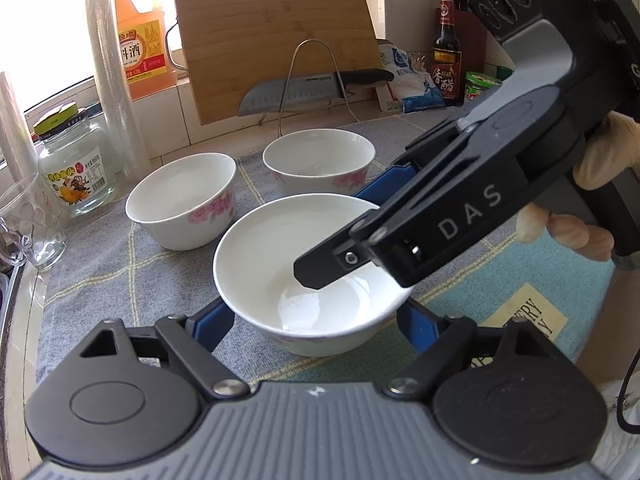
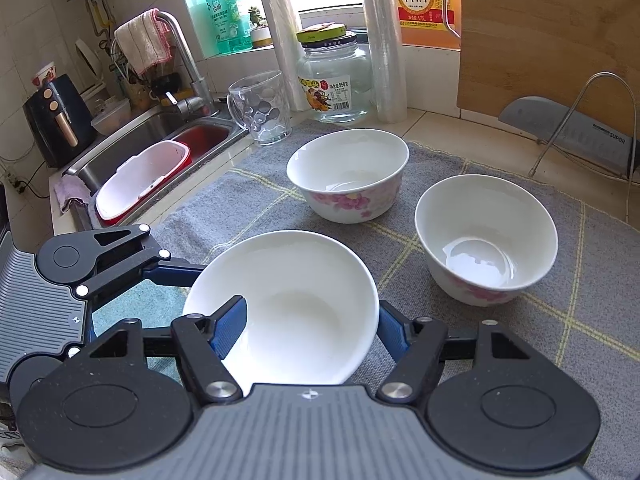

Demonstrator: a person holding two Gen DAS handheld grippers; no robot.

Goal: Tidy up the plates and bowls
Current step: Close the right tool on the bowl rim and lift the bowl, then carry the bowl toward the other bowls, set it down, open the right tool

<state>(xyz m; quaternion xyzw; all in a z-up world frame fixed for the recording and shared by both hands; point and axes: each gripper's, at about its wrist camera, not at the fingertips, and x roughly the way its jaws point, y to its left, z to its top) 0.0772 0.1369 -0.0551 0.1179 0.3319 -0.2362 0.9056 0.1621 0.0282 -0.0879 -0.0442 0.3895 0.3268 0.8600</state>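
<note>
your left wrist view alone shows the bamboo cutting board (image 1: 276, 40) leaning well beyond your claws, the knife (image 1: 304, 88) on the wire rack in front of it, the dark vinegar bottle (image 1: 446, 56) and your gloved hand (image 1: 592, 184) on the right tool's grip. your right wrist view alone shows the sink (image 2: 160, 140) far off to the left of the claw, with its faucet (image 2: 188, 64), a draped rag and a red-rimmed tub. both views catch the grey checked mat (image 2: 500, 360), the glass jar (image 2: 336, 80) and the clear mug (image 2: 260, 108).

the near bowl (image 1: 304, 280) sits on the mat right between the fingers of both claws. it is plain glossy white inside, with a faint pink flower print low on its outer wall. your left claw (image 1: 316, 328) straddles it, blue pads against either side of its wall, so it pinches the near bowl across its body. your right claw (image 2: 312, 328) comes in from the bowl's right side: one finger (image 2: 230, 328) lies inside against the inner wall, the other outside, pinching the near bowl's rim.

two more bowls stand apart beyond the claws, same white with pink blooms: the left bowl (image 1: 182, 200) and the far bowl (image 1: 320, 162), both upright and empty.
</note>
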